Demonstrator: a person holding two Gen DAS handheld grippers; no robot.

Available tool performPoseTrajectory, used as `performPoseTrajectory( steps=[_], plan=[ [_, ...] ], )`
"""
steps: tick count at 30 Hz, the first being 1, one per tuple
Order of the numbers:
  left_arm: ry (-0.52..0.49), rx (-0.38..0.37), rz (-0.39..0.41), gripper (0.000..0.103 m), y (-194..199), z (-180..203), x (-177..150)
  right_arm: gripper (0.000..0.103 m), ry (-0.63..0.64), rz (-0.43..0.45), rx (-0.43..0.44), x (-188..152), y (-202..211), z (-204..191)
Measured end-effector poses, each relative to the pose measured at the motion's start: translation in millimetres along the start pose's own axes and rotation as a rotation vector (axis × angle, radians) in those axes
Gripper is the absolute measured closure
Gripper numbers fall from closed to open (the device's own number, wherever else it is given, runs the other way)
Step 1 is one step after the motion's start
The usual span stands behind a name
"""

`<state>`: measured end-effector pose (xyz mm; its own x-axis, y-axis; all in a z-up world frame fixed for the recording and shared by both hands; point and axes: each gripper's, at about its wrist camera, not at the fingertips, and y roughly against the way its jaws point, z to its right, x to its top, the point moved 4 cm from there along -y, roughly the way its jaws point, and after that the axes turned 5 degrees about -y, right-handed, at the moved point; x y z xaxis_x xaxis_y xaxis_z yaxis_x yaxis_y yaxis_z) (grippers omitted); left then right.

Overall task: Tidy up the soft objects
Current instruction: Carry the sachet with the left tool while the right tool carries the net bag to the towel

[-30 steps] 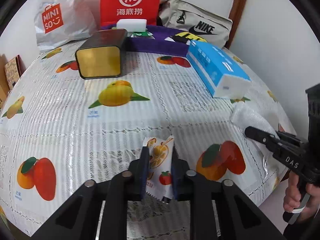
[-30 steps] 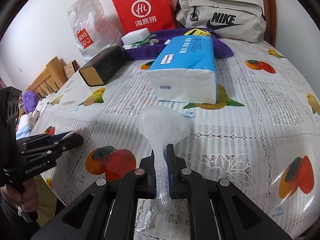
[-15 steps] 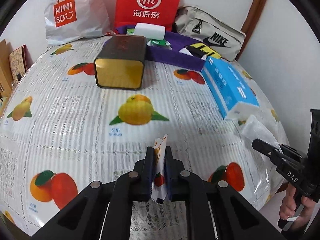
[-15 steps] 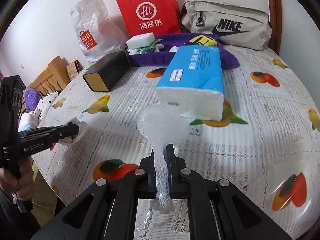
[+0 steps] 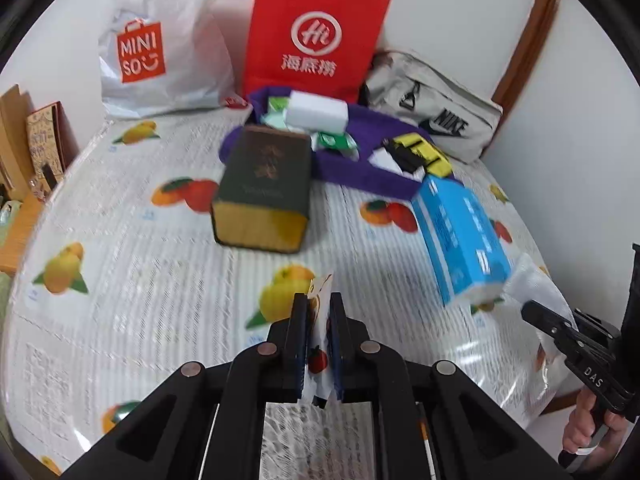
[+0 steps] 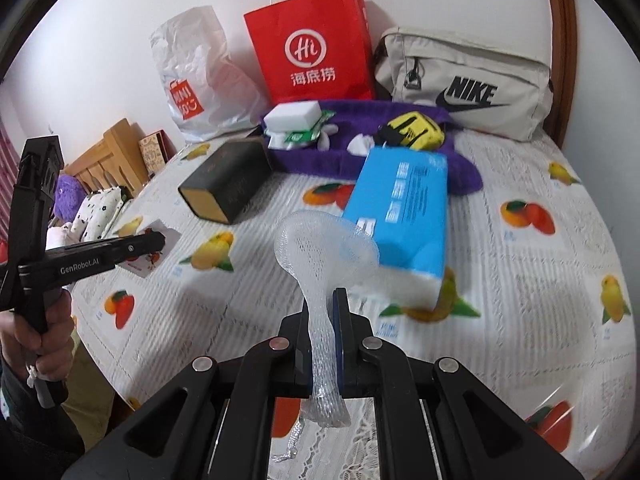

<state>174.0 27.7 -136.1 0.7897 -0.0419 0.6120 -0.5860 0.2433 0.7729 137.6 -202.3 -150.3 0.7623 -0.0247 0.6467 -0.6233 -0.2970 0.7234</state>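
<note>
A table (image 5: 120,264) covered in a fruit-print cloth. The left gripper (image 5: 319,332) is clamped on a small printed sachet (image 5: 318,312), lifted clear of the table. The right gripper (image 6: 322,332) is pinched tight on a clear foam net sleeve (image 6: 320,252), also held aloft. At twelve o'clock, a purple towel (image 6: 400,160) already holds a white sponge (image 6: 294,116). This looks like the carrying step; next, both soft items likely need bringing over the towel, past the tissue pack (image 6: 404,208), and releasing.

Tissue pack's (image 6: 400,216) near end behind foam net (image 6: 320,248); tablecloth (image 5: 120,240) print motion-blurred.
</note>
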Motion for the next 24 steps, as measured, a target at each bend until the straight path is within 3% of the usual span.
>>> performPoseTrajectory(
  steps=[13, 19, 24],
  plan=[
    [0.012, 0.003, -0.001, 0.093, 22.7, -20.0, 46.8, 0.096, -0.023, -0.015, -0.014, 47.3, 24.4, 15.0],
    [0.041, 0.029, -0.012, 0.093, 28.2, -32.5, 56.9, 0.096, -0.042, -0.016, -0.038, 62.0, 22.4, 27.0],
    [0.060, 0.008, 0.003, 0.093, 25.2, -37.8, 69.8, 0.096, -0.050, -0.015, -0.021, 72.6, 14.1, 30.5]
  ],
)
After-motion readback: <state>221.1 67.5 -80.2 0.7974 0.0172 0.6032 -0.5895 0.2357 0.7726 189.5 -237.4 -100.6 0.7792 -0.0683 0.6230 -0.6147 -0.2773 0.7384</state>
